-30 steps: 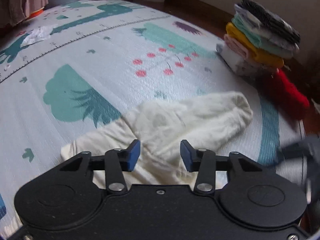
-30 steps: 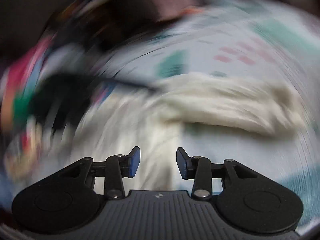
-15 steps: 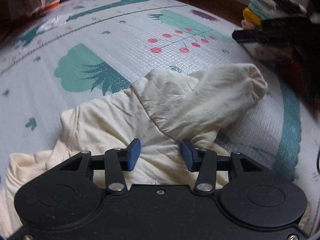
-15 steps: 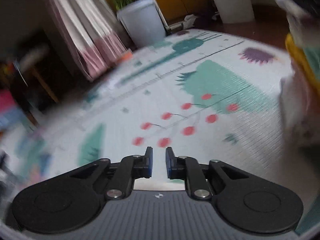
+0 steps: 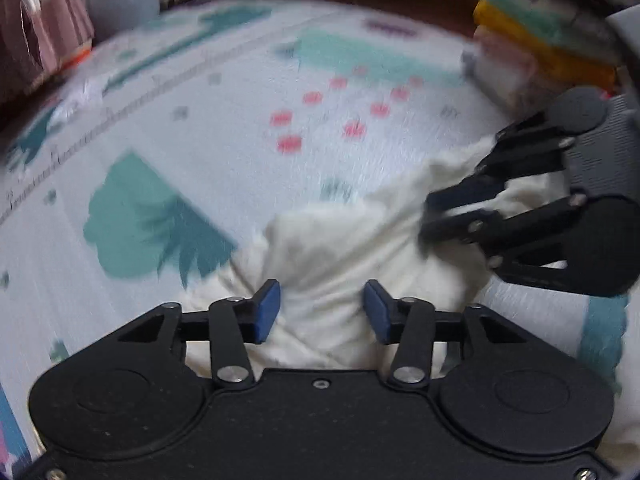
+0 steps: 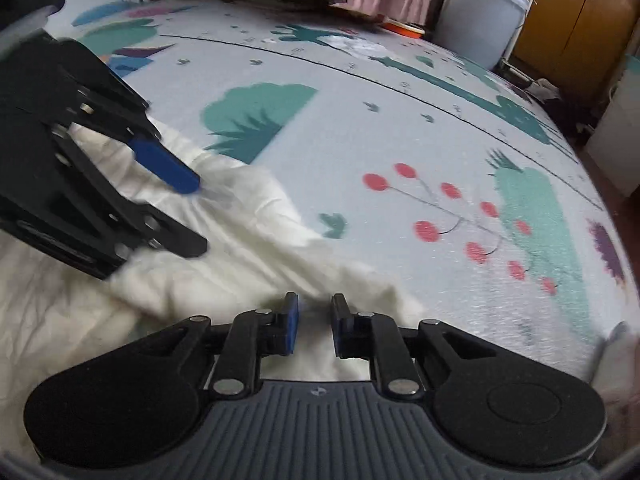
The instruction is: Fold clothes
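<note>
The cream garment (image 5: pixel 344 248) lies crumpled on the printed play mat (image 5: pixel 224 128), on the side of the red berry print (image 5: pixel 320 120) nearest the cameras, and both grippers now work over it. The left gripper (image 5: pixel 320 312) hangs above the garment's middle fold with its blue pads (image 5: pixel 266 310) apart and bare cloth showing between them; the gap has widened a little over the last second, and no pad presses the fabric. A second ago this view showed the garment's long sleeve end stretched out toward the stack of folded clothes (image 5: pixel 536 40); now that end sits bunched closer to the berry print, and the right gripper (image 5: pixel 432 212), which was only a blur at the frame edge then, has come in over it. In the left wrist view its jaws appear nearly together with a pale strip of cloth between them, though blur keeps the grip from being certain. In the right wrist view, the right gripper (image 6: pixel 313 330) has swung round from facing the bare mat half a second ago to sitting at the garment's edge (image 6: pixel 360 288), its jaws drawn narrow with white cloth in the slot. The left gripper (image 6: pixel 188 212) shows there too, on the far side of the garment from the berry print (image 6: pixel 460 220).
</note>
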`<state>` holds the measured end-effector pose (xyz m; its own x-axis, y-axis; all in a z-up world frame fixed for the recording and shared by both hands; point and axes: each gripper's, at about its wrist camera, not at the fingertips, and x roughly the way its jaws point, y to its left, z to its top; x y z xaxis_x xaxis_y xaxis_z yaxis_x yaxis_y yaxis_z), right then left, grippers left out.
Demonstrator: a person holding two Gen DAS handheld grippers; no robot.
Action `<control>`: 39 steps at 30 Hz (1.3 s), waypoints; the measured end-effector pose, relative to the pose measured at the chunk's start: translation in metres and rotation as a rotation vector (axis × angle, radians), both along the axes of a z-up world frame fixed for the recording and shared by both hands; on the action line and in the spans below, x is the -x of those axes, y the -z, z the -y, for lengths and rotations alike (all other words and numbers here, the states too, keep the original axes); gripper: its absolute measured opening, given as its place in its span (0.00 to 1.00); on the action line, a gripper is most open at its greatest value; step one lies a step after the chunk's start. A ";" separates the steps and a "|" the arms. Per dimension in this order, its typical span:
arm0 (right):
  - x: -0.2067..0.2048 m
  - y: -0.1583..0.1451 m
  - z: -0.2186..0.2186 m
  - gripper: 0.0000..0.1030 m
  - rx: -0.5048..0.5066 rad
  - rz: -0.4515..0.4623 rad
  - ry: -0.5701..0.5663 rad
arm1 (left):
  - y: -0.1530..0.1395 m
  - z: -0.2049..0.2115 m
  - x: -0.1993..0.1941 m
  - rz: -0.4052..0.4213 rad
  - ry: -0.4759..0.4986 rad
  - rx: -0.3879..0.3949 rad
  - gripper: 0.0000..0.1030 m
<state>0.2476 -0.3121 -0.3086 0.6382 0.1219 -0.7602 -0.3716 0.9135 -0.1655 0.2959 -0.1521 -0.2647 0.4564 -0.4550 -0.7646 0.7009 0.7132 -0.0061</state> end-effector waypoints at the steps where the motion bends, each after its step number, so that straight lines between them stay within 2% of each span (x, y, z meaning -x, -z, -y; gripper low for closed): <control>1: 0.003 -0.003 0.001 0.17 -0.016 0.027 -0.013 | -0.004 -0.004 0.000 0.008 -0.006 0.034 0.45; 2: 0.005 -0.007 0.001 0.22 -0.031 0.055 -0.026 | -0.007 -0.007 -0.001 0.011 -0.017 0.058 0.45; 3: 0.007 -0.009 0.002 0.27 -0.045 0.079 -0.038 | -0.004 -0.007 -0.006 0.002 -0.054 0.050 0.45; 4: 0.002 -0.003 -0.001 0.34 -0.023 0.035 -0.035 | 0.000 -0.007 -0.011 -0.015 -0.103 0.037 0.45; 5: -0.003 0.004 -0.004 0.37 -0.001 -0.008 -0.032 | 0.005 -0.007 -0.017 -0.050 -0.150 0.034 0.46; 6: -0.006 0.010 -0.004 0.37 -0.008 -0.051 -0.017 | 0.005 -0.005 -0.020 -0.065 -0.146 0.015 0.50; 7: -0.008 0.007 -0.001 0.38 -0.023 -0.049 0.006 | 0.005 -0.004 -0.022 -0.080 -0.143 -0.004 0.53; 9: -0.009 -0.002 0.006 0.38 -0.062 -0.027 0.051 | 0.005 -0.002 -0.026 -0.101 -0.135 -0.037 0.52; 10: -0.008 -0.007 0.011 0.38 -0.085 -0.009 0.074 | -0.004 -0.008 -0.023 -0.081 -0.129 -0.019 0.52; 12: 0.001 -0.019 0.023 0.40 -0.148 0.017 0.088 | -0.020 -0.039 -0.014 -0.078 -0.144 0.078 0.52; 13: 0.005 -0.025 0.029 0.42 -0.177 0.030 0.096 | -0.025 -0.059 -0.006 -0.081 -0.152 0.091 0.52; 15: 0.015 -0.028 0.043 0.42 -0.169 0.053 0.140 | -0.032 -0.097 0.019 -0.080 -0.142 0.038 0.52; 17: 0.026 -0.027 0.062 0.42 -0.226 0.047 0.198 | -0.036 -0.134 0.054 -0.079 -0.128 -0.029 0.52; 19: 0.042 -0.028 0.059 0.42 -0.216 0.064 0.171 | -0.035 -0.168 0.091 -0.088 -0.144 -0.058 0.52; 21: 0.064 -0.034 0.041 0.42 -0.212 0.076 0.063 | -0.029 -0.194 0.128 -0.097 -0.198 -0.059 0.52; 23: 0.078 -0.036 0.018 0.41 -0.252 0.011 -0.018 | -0.026 -0.210 0.163 -0.108 -0.264 -0.017 0.52; 25: 0.102 -0.028 0.005 0.39 -0.347 -0.089 0.005 | -0.028 -0.214 0.194 -0.132 -0.309 0.070 0.52; 27: 0.126 -0.020 -0.009 0.43 -0.442 -0.189 0.029 | -0.028 -0.213 0.224 -0.145 -0.361 0.144 0.52; 29: 0.148 -0.012 -0.019 0.53 -0.511 -0.263 0.064 | -0.026 -0.215 0.244 -0.188 -0.435 0.221 0.52; 32: 0.173 -0.002 -0.032 0.54 -0.490 -0.304 0.063 | -0.020 -0.222 0.263 -0.208 -0.540 0.219 0.53; 34: 0.179 -0.002 -0.033 0.54 -0.500 -0.288 0.081 | -0.010 -0.230 0.268 -0.246 -0.586 0.219 0.53; 36: 0.181 -0.002 -0.031 0.42 -0.530 -0.287 0.113 | 0.000 -0.239 0.266 -0.309 -0.623 0.263 0.53; 37: 0.178 -0.002 -0.029 0.33 -0.537 -0.294 0.125 | 0.005 -0.242 0.265 -0.334 -0.642 0.286 0.53; 39: 0.175 0.000 -0.031 0.26 -0.542 -0.304 0.129 | 0.013 -0.243 0.260 -0.364 -0.658 0.330 0.52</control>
